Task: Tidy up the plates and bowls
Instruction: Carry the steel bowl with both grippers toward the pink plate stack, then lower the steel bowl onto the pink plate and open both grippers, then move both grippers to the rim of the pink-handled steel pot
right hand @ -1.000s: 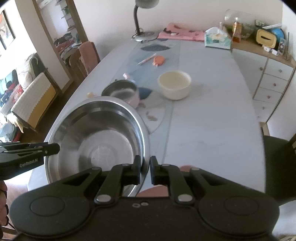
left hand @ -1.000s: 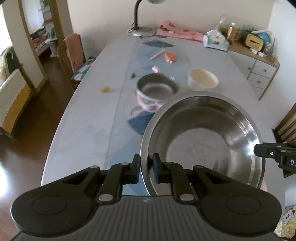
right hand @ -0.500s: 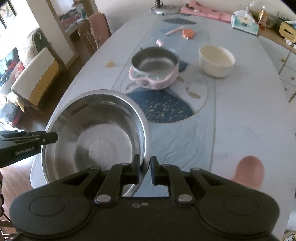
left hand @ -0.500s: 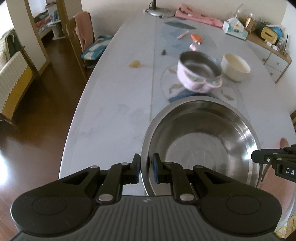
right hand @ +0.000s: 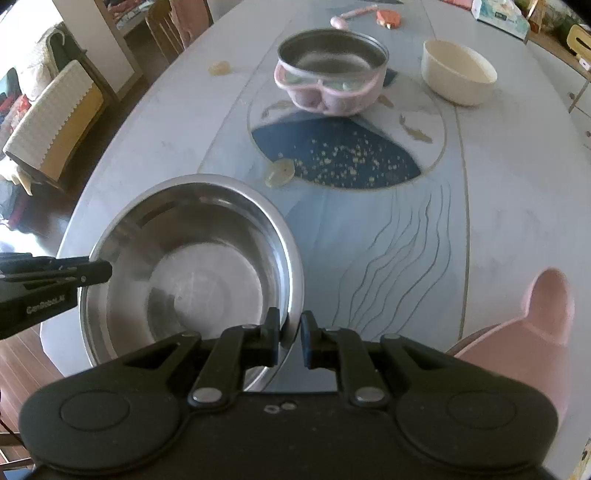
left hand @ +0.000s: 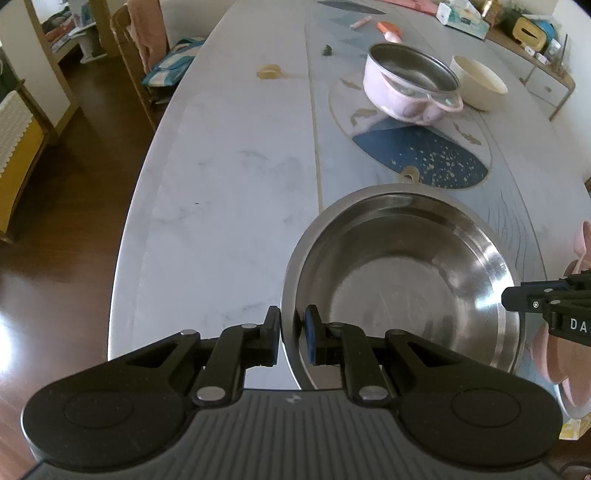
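A large steel bowl (left hand: 402,284) (right hand: 192,273) is held low over the near end of the grey table (left hand: 229,206). My left gripper (left hand: 292,332) is shut on its left rim, and my right gripper (right hand: 290,334) is shut on its right rim. Each gripper's tip shows in the other's view, the right gripper (left hand: 532,301) at the far right and the left gripper (right hand: 85,271) at the far left. Farther up the table stand a pink bowl with a steel liner (left hand: 412,88) (right hand: 330,72) and a cream bowl (left hand: 478,86) (right hand: 458,72).
A round blue-and-white mat (left hand: 417,155) lies between the steel bowl and the pink bowl. Small items (left hand: 388,29) and a tissue box (left hand: 461,16) sit at the far end. Chairs (left hand: 140,48) stand along the left side; a pink object (right hand: 528,332) shows at the near right.
Both grippers have come down and toward the near end of the table with the steel bowl held between them. The pink and cream bowls now lie farther up the frames.
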Available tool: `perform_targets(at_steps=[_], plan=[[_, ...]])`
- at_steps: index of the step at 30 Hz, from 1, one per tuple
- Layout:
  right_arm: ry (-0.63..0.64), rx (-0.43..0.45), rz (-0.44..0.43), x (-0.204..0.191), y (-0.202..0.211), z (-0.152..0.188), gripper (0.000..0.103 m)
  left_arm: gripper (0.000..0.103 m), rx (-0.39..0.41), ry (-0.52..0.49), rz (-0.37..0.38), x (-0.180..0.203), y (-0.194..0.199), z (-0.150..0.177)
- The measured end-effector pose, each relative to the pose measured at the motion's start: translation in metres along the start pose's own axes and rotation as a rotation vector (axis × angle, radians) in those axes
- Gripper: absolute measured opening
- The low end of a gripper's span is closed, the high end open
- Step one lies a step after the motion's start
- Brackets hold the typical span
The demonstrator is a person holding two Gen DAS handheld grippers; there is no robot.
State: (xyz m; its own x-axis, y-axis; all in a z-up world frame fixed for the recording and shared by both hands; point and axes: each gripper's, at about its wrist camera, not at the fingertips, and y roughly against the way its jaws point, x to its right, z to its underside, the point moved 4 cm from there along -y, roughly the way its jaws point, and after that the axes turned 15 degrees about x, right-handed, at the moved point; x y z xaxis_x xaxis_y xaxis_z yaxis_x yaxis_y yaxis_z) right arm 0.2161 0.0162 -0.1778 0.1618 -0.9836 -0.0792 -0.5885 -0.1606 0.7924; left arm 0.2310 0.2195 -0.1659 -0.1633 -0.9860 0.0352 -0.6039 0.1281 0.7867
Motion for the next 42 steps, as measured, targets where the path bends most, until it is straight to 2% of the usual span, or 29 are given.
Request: perform_targets(at_steps=[7, 11, 18, 30, 35, 36, 40, 42], plan=[[-0.003, -0.003, 0.015, -0.004, -0.006, 0.005, 0.013, 0.013, -0.001, -0.013, 0.021, -0.003, -0.005, 0.000], [-0.010, -0.006, 0.015, -0.005, -0.006, 0.005, 0.019, 0.013, -0.001, -0.017, 0.035, -0.003, -0.004, 0.000], [-0.026, 0.008, 0.036, -0.004, 0.003, 0.003, 0.024, 0.013, 0.021, -0.042, 0.047, -0.004, 0.001, -0.001], [-0.058, 0.096, -0.016, -0.003, 0.042, -0.016, 0.036, 0.013, 0.084, -0.071, 0.109, -0.007, 0.029, -0.021], [-0.021, 0.156, -0.027, -0.003, 0.062, -0.028, 0.042, 0.015, 0.134, -0.072, 0.140, -0.004, 0.044, -0.040], [-0.018, 0.169, -0.027, -0.002, 0.066, -0.031, 0.043, 0.016, 0.144, -0.076, 0.143, -0.002, 0.047, -0.044], [-0.024, 0.214, -0.021, 0.006, 0.079, -0.047, 0.052, 0.033, 0.192, -0.086, 0.154, 0.007, 0.058, -0.060], [-0.027, 0.234, -0.015, 0.011, 0.083, -0.054, 0.055, 0.052, 0.214, -0.086, 0.155, 0.012, 0.061, -0.068]])
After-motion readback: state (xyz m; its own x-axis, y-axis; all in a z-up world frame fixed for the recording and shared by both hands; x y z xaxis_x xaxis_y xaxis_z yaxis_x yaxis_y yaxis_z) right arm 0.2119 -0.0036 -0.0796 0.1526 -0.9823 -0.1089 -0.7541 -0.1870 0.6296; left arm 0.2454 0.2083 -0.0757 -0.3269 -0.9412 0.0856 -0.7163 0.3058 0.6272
